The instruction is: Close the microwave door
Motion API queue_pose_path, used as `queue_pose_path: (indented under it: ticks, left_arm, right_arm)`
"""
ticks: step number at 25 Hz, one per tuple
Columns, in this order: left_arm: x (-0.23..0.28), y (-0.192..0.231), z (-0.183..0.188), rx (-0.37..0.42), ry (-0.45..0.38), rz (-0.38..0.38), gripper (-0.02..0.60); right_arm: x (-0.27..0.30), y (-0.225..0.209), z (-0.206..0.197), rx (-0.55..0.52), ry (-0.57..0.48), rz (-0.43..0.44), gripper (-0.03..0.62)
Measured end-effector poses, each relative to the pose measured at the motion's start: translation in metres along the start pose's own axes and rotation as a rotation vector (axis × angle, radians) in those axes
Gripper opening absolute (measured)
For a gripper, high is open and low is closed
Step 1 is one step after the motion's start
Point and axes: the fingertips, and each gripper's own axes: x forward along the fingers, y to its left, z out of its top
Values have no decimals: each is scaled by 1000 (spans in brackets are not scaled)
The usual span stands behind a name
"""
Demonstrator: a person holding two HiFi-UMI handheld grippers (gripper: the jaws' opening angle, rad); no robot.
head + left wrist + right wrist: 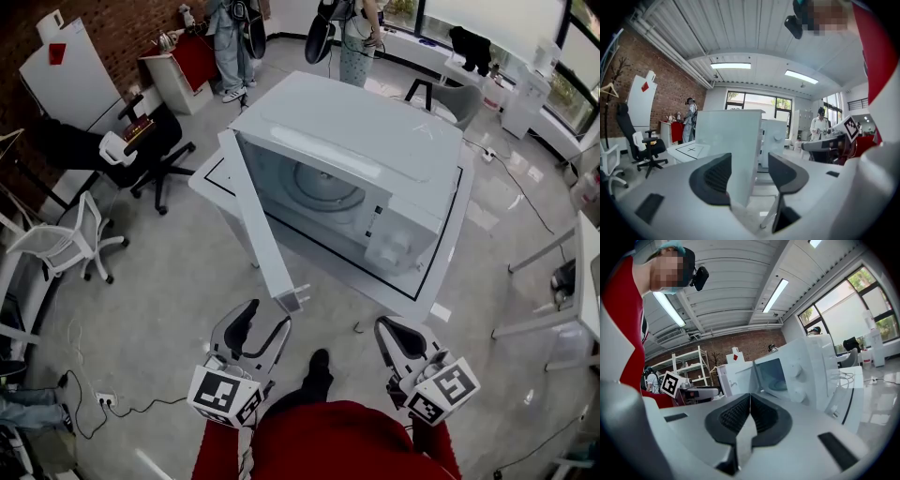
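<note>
Standing on the white bench (pixel 208 180), microwave (pixel 375 159) has its door (pixel 258 220) swung wide toward the person. Left tool (pixel 267 316): jaws spread apart, near the door's free edge, which lines up with the gap; no pad pressing it. Right tool (pixel 387 328): jaws together, nothing between them.

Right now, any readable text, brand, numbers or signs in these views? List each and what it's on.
None readable in any view.
Microwave control panel: print, if any, too small to read.
Cubes on left hand-held gripper and right hand-held gripper: square black-and-white markers, no characters.
White board: red patch, no legible text.
</note>
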Motion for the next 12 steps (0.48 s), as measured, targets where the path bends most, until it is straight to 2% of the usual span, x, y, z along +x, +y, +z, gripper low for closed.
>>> queue_pose_path:
  ticks: [5, 9, 12]
  left_arm:
    - [1, 12, 8, -18, 36, -176, 241]
    - [13, 1, 8, 34, 76, -299, 239]
    - [22, -10, 9, 61, 77, -349, 238]
  right_arm:
    - [2, -12, 5, -4, 6, -26, 15]
    - [3, -19, 8, -1, 8, -47, 15]
    - [3, -24, 9, 4, 8, -65, 15]
